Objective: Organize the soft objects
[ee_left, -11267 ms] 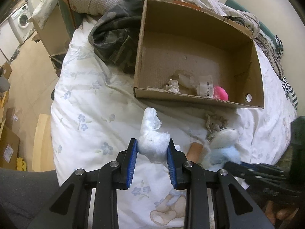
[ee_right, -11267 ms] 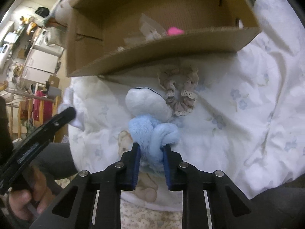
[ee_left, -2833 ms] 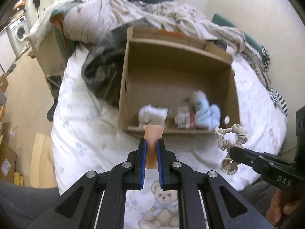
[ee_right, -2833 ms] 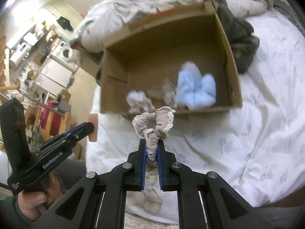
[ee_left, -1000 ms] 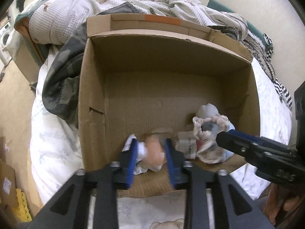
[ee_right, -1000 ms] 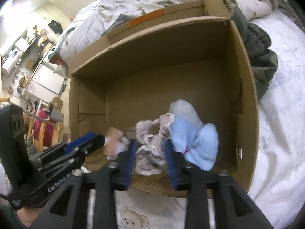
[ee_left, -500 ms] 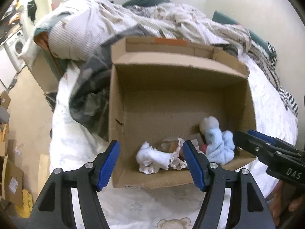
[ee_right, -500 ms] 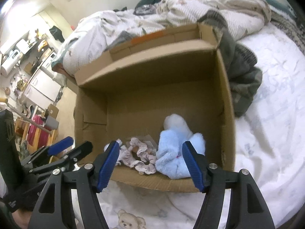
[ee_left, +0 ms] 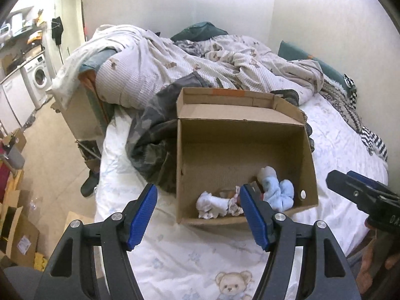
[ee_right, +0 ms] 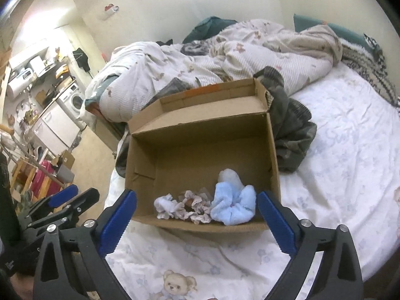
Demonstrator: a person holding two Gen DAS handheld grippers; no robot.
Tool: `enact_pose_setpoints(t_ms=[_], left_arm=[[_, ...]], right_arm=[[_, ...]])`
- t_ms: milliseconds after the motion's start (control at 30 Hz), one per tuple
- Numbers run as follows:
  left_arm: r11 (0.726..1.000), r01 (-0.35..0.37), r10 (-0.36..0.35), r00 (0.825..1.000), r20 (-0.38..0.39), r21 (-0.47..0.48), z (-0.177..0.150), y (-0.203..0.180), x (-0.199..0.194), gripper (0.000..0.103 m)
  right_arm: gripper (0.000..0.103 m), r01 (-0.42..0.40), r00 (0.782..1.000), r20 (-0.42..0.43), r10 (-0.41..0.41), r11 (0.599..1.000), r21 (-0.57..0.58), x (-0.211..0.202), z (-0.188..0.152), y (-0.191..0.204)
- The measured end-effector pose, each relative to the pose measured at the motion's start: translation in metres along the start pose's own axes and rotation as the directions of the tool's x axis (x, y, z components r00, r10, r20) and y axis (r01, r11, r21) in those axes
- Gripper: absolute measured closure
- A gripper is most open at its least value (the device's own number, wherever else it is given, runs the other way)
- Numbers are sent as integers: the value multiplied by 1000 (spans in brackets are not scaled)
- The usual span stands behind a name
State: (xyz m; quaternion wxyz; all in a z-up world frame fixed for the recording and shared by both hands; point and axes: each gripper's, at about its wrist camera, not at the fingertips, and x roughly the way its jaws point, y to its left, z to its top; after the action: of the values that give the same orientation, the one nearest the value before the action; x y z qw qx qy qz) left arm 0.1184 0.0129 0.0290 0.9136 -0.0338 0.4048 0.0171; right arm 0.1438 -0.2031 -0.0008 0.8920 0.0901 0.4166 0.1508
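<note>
An open cardboard box (ee_left: 310,155) (ee_right: 273,150) sits on the bed. Along its near wall lie a white soft piece (ee_left: 208,203) (ee_right: 165,206), a beige lace scrunchie (ee_right: 193,206) (ee_left: 233,201) and a light blue plush (ee_left: 277,191) (ee_right: 233,206). My left gripper (ee_left: 201,216) is open and empty, held above the sheet in front of the box. My right gripper (ee_right: 197,221) is open and empty too, in front of the box; it also shows at the right edge of the left wrist view (ee_left: 360,195).
The bed has a white floral sheet (ee_left: 175,257) with a teddy bear print (ee_right: 175,285). A camouflage garment (ee_left: 150,145) lies left of and behind the box. Rumpled bedding (ee_left: 200,60) fills the back. Floor, cartons and a washing machine (ee_left: 38,77) are on the left.
Both grippers have drawn back and up from the box and stay open. The box looks smaller and farther. The soft items rest where they were dropped.
</note>
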Motion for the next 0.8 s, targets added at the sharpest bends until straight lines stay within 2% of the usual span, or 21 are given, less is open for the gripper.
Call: enact_pose_setpoints(t_ms=[200, 333, 400, 500, 600, 800], left_arm=[[1000, -22, 22, 1000, 17, 0, -24, 4, -22, 37], [1000, -5, 5, 1000, 30, 11, -41, 1, -33, 34], [1000, 1, -1, 999, 42, 8, -49, 3, -36, 13], [999, -11, 8, 996, 93, 40, -64, 5, -39, 2], [1000, -15, 13, 998, 68, 27, -64, 7, -31, 1], [1000, 1, 2, 997, 82, -29, -58, 14, -26, 1]], right_arm=[[0, 31, 999, 33, -30, 999, -39, -22, -23, 8], [0, 49, 998, 54, -46, 996, -69, -29, -40, 12], [0, 53, 996, 74, -48, 996, -67, -31, -48, 12], [0, 81, 990, 121, -74, 995, -52, -32, -62, 8], [0, 118, 987, 112, -114, 992, -35, -25, -71, 4], [0, 153, 984, 103, -148, 987, -40, -15, -70, 2]])
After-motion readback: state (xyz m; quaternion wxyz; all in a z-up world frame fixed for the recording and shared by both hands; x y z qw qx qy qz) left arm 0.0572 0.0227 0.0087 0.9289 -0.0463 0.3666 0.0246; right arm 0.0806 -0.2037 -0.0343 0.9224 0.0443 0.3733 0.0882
